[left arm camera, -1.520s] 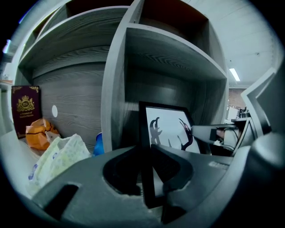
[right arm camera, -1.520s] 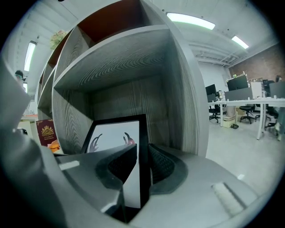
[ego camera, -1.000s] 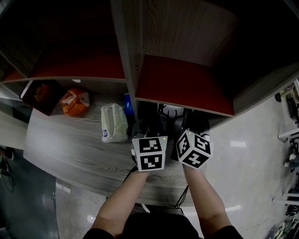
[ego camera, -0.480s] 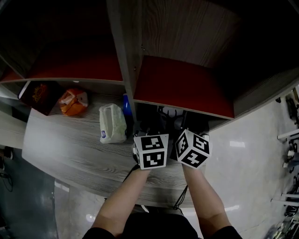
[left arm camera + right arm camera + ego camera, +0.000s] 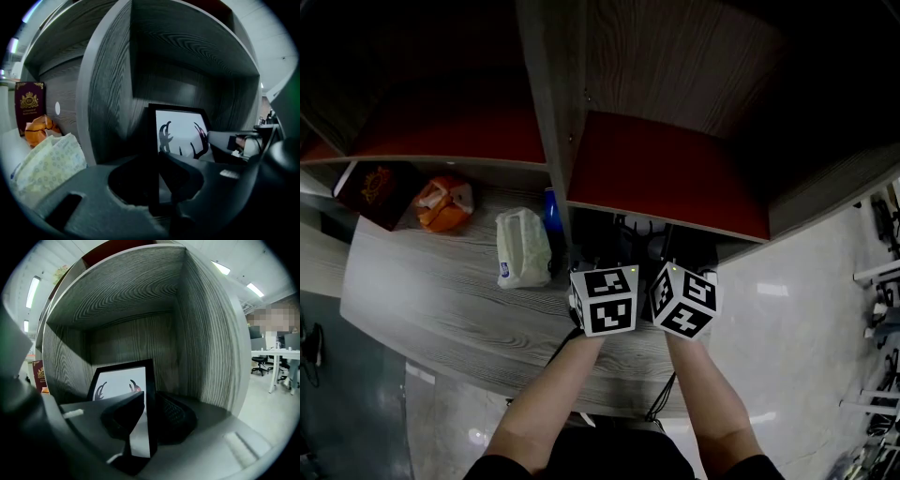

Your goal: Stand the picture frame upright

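The picture frame is black with a white print of dark antlers. It stands upright inside the right cubby of a wood-grain shelf unit. My left gripper is shut on the frame's left edge, which runs straight up between the jaws. My right gripper is shut on the frame at its right edge. In the head view both marker cubes sit side by side at the cubby mouth. Only a sliver of the frame shows there, under the shelf.
A vertical divider walls the cubby on the left, and a red shelf top overhangs it. Left of the divider lie a white plastic packet, an orange bag and a maroon box. Office desks and chairs stand far right.
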`<state>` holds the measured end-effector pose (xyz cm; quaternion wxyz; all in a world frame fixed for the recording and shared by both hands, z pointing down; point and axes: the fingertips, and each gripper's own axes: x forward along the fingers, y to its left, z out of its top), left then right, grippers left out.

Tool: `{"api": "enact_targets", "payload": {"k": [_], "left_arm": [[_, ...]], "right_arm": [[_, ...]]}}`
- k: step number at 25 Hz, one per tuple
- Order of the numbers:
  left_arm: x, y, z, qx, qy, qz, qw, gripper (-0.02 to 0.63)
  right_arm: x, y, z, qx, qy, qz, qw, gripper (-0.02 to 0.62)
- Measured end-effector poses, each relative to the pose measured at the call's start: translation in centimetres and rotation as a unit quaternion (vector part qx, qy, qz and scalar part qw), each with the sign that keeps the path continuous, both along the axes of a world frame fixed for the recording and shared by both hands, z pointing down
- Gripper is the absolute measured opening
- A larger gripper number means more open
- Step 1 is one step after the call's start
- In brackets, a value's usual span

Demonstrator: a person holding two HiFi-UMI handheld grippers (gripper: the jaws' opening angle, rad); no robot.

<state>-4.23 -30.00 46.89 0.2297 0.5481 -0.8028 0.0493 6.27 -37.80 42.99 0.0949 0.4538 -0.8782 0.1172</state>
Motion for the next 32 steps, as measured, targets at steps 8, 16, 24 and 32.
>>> {"api": "enact_targets", "payload": {"k": [8, 16, 24, 32], "left_arm": [[-0.28, -0.2, -0.12, 0.012, -0.013, -0.014, 0.9997, 0.058], [-0.46, -0.45, -0.19, 0.016, -0.032, -0.017, 0.9992, 0.058], [-0.29, -0.35, -0.24, 0.008, -0.047, -0.005, 0.9989, 0.058], [-0.01, -0.03, -0.28, -0.002, -0.06, 0.013, 0.9981, 0.069]], "right_arm": [[-0.06, -0.13, 0.76, -0.002, 0.006, 0.001, 1.0, 0.074], [-0.11, -0.29, 0.89, 0.002, -0.01, 0.007, 1.0, 0.075], [0.0, -0.26, 0.84, 0.003, -0.011, 0.01, 1.0, 0.075], [0.07, -0.24, 0.89, 0.01, -0.006, 0.009, 1.0, 0.08]]}}
